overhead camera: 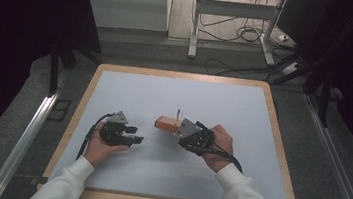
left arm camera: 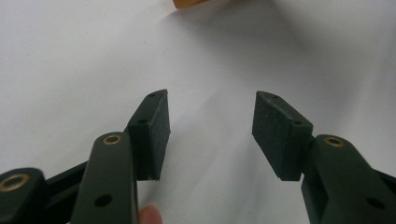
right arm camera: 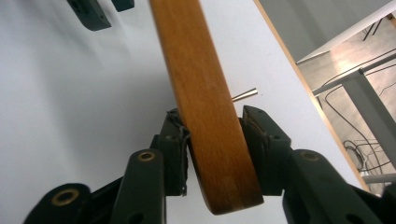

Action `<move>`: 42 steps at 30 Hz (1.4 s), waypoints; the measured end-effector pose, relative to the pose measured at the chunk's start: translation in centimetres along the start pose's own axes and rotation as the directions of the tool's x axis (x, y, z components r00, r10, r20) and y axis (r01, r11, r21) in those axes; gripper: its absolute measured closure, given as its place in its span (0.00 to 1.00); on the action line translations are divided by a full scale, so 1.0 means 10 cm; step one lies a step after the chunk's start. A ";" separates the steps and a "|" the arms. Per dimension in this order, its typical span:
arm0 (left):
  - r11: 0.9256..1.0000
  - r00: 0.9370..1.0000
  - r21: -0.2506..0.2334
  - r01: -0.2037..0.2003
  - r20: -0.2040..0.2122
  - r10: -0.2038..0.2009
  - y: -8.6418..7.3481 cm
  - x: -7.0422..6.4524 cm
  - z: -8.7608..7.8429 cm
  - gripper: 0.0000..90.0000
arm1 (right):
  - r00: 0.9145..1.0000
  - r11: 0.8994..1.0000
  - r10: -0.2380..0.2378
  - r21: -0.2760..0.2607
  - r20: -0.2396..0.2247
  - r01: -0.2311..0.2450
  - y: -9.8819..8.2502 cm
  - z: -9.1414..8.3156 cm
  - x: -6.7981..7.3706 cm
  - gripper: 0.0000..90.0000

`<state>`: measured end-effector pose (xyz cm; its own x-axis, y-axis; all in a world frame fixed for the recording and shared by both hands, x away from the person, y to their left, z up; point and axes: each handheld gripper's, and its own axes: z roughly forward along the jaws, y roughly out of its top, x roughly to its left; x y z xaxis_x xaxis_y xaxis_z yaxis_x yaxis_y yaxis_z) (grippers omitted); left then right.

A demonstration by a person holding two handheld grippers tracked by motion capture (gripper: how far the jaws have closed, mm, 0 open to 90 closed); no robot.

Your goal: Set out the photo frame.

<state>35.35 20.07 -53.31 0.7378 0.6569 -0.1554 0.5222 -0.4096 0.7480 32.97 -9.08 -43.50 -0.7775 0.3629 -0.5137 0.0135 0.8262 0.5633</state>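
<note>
The right tongs (overhead camera: 179, 128) grip one end of a wooden block (overhead camera: 166, 124), and a thin metal pin (overhead camera: 178, 115) stands up from the block. The left tongs (overhead camera: 136, 134) hover open nearby, their tips pointing towards the block over the white surface (overhead camera: 224, 105).

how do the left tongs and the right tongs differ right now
The left tongs stand open with nothing between their pads; the right tongs are shut on the wooden block. The left tongs sit clear of the block; the right tongs carry it. Both have black padded jaws.
</note>
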 end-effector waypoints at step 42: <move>1.000 1.000 0.009 0.019 0.007 -0.019 -0.05 0.03 0.03 0.51 | 0.989 0.995 0.038 -0.083 -0.143 -0.050 0.09 -0.32 -0.18 0.76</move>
<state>35.46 20.24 -53.91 0.7308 0.6600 -0.1743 0.5399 -0.4026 0.7392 32.42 -10.39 -40.01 -0.8583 0.3283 -0.3944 0.0001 0.7686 0.6397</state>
